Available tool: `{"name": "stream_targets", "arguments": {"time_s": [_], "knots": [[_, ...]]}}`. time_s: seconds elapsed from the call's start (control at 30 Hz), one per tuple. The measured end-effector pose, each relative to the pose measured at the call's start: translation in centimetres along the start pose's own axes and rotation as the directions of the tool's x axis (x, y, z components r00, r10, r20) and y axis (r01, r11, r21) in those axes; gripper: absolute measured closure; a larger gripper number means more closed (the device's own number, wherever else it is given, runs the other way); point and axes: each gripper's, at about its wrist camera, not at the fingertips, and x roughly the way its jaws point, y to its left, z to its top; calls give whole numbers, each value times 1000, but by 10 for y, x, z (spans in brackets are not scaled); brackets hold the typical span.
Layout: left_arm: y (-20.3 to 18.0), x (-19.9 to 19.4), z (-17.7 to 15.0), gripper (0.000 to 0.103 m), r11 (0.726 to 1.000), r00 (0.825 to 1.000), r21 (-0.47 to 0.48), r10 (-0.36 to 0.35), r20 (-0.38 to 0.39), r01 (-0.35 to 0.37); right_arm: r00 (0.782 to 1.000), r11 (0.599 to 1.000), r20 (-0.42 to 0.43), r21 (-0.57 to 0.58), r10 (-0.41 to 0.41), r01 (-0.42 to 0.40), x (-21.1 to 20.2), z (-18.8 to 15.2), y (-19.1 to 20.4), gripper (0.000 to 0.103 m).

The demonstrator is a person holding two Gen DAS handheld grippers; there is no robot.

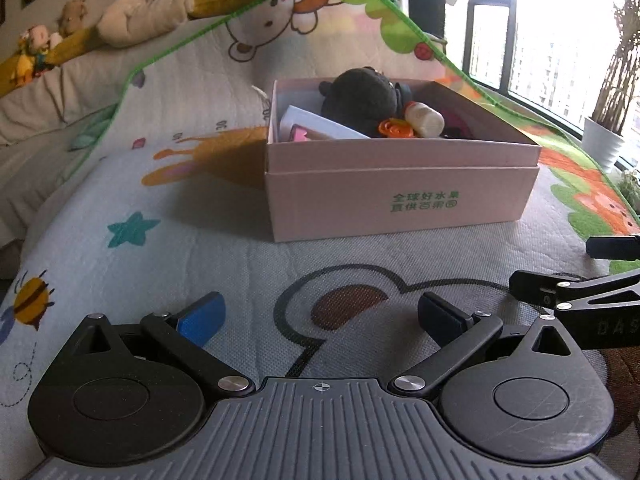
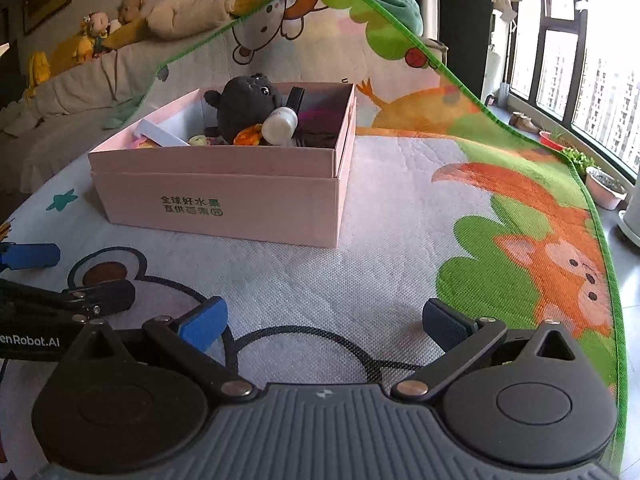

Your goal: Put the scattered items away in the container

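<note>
- The play mat [image 2: 400, 216] is the biggest thing under me. Its far edge curls up behind the box, and the stretch between my tools and the box looks bare in both views, so I judge the tidying is nearly or fully done. The main risk is assuming that: something could lie outside what these two cameras show.
- The pink box [image 1: 400, 196] sits on the mat ahead of both tools, well apart from them, and it is an inner tray nested in an outer sleeve. If I nudge its near wall when reaching in, I expect the light cardboard to slide on the fabric.
- Inside, a black plush toy [image 2: 250, 98] is piled highest, standing above the rim. It is the one most likely to tip out if I drop anything more on top.
- A white card [image 1: 320, 124] leans at the left end of the box.
- A small cream bottle [image 2: 282, 124] rests against the plush on its side, and could roll off the heap.
- An orange toy [image 1: 396, 126] lies beside the bottle; some small pink pieces sit at the left, too small to name.
- My left gripper [image 1: 320, 318] is spread wide with nothing in it.
- My right gripper [image 2: 324, 320] is also spread wide and empty, just beside the left one; the two could knock together.
</note>
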Motion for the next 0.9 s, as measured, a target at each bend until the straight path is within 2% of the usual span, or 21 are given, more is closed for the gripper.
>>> {"name": "stream_targets", "arguments": {"time_s": [0.9], "knots": [[-1, -1, 0, 0, 1000, 1000, -3, -3, 0, 3, 1000, 1000, 0, 1, 0, 0, 1, 1, -2, 0]]}}
